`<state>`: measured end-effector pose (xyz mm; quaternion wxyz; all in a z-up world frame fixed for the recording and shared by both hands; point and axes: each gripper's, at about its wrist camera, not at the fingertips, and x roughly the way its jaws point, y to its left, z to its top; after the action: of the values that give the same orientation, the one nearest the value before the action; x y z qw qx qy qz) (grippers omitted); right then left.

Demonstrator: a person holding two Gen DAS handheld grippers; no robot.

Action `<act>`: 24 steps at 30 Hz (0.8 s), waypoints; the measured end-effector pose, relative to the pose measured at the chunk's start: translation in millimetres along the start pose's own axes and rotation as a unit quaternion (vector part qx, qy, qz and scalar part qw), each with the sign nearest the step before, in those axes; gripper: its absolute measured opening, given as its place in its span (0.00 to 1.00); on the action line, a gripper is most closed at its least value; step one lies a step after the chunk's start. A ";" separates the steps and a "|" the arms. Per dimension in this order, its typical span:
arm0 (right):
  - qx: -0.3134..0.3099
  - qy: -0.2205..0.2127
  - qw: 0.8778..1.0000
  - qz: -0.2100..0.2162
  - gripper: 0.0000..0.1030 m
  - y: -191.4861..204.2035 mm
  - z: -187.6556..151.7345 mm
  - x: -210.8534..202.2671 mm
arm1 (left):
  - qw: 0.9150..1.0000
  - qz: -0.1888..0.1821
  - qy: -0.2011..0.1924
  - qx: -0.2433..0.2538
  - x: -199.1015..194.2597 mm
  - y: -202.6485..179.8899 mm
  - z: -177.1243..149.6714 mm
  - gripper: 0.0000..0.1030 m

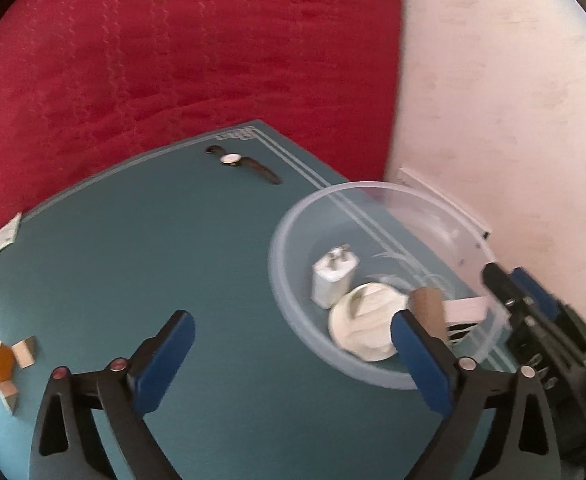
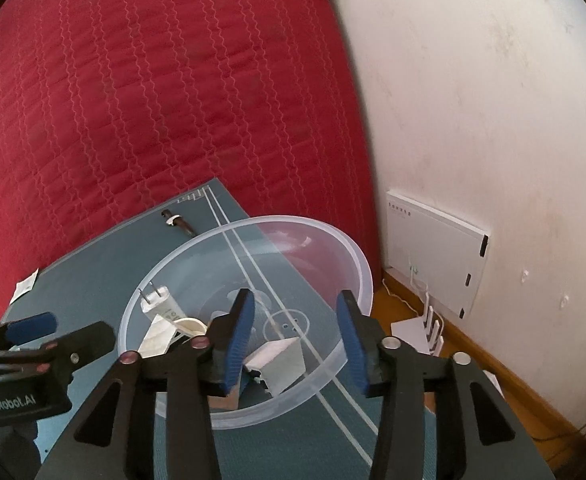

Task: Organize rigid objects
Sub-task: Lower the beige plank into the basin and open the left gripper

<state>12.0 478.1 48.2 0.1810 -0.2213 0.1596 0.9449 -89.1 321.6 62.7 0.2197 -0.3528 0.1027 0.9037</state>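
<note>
At the lower left of the left wrist view, a cluster of small wooden and orange blocks point(image 1: 7, 364) is seen on the teal cutting mat point(image 1: 133, 260); the pieces number about four, though blur prevents a firm count. A single white paper slip point(image 1: 3, 237) lies at the mat's left edge. Toward the upper middle, one wristwatch with a white dial and dark strap point(image 1: 240, 162) lies flat, well apart from everything else.

To the right, one translucent round plastic bowl point(image 1: 293, 300) is set on the mat. Inside it are counted one white plug adapter point(image 1: 332, 276), one cream round disc point(image 1: 363, 322), one brown cardboard-coloured block point(image 1: 427, 308) and one white rectangular piece point(image 1: 463, 307).

The left gripper point(image 1: 293, 344) is held with its jaws spread wide and nothing between them; the right-hand finger overlaps the bowl's near rim. The right gripper point(image 2: 297, 334) is poised over the bowl, its jaws parted, and no pad can be seen pressing on anything.

The bowl, judged light, could be tipped or dragged if the rim is caught by either gripper. The two grippers are close together and could be knocked against each other. The watch strap could slip when grasped flat.
</note>
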 end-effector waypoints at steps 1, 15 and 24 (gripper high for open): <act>-0.003 -0.003 1.000 0.001 0.45 1.7 -0.2 -0.4 | 1.000 0.005 0.000 0.001 -1.2 1.3 -1.8 0.99; -0.061 -0.047 0.997 0.005 0.52 24.0 -3.5 -13.0 | 0.999 0.039 -0.011 -0.008 -22.7 24.3 -22.6 0.99; -0.077 -0.058 0.995 0.006 0.56 28.0 -7.1 -17.7 | 0.998 0.051 -0.006 -0.028 -30.2 44.4 -32.1 0.99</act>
<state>17.8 445.8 56.8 0.1662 -0.1788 0.0770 0.9667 -71.2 261.7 61.2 0.1636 -0.3478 0.0940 0.9184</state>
